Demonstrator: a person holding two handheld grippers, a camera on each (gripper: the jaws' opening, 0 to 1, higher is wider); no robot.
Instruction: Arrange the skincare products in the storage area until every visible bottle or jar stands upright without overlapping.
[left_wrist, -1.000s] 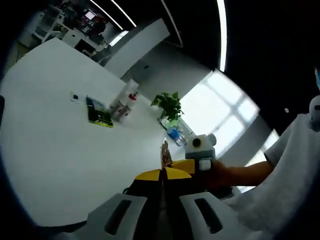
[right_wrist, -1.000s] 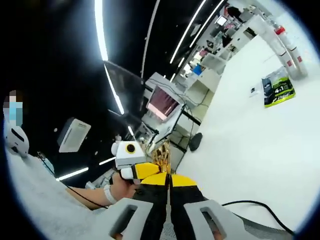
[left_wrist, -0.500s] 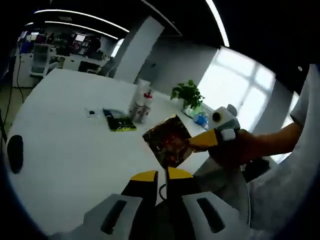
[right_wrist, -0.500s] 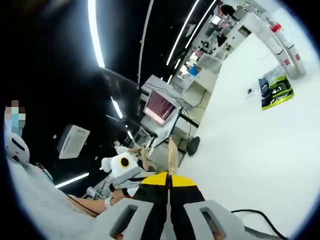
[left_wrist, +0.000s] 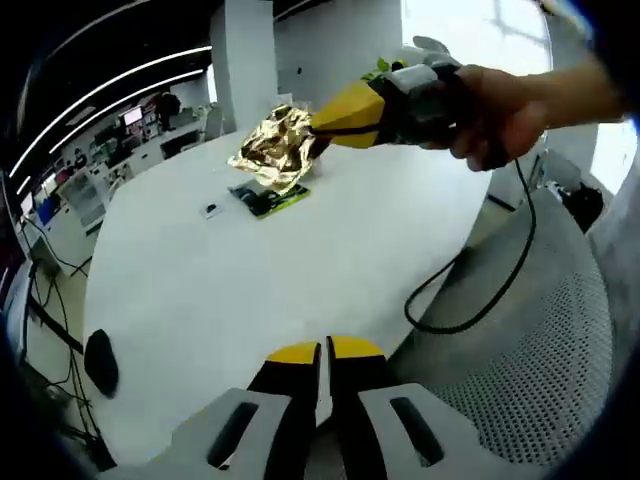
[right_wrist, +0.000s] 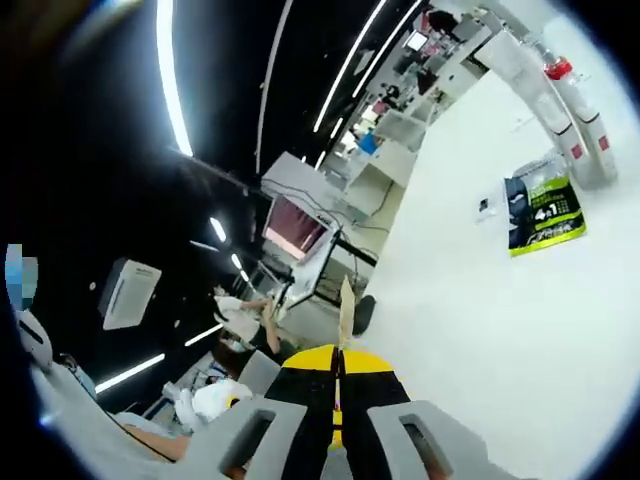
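One gold packet (left_wrist: 273, 148) in right tool (left_wrist: 318, 124)

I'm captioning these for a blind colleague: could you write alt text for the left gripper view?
The right hand-held gripper, held in a person's hand, pinches a crumpled gold foil packet above a white table. A green-and-black packet lies flat on the table beyond it. The left hand-held gripper rises at the bottom, jaws together, holding nothing.
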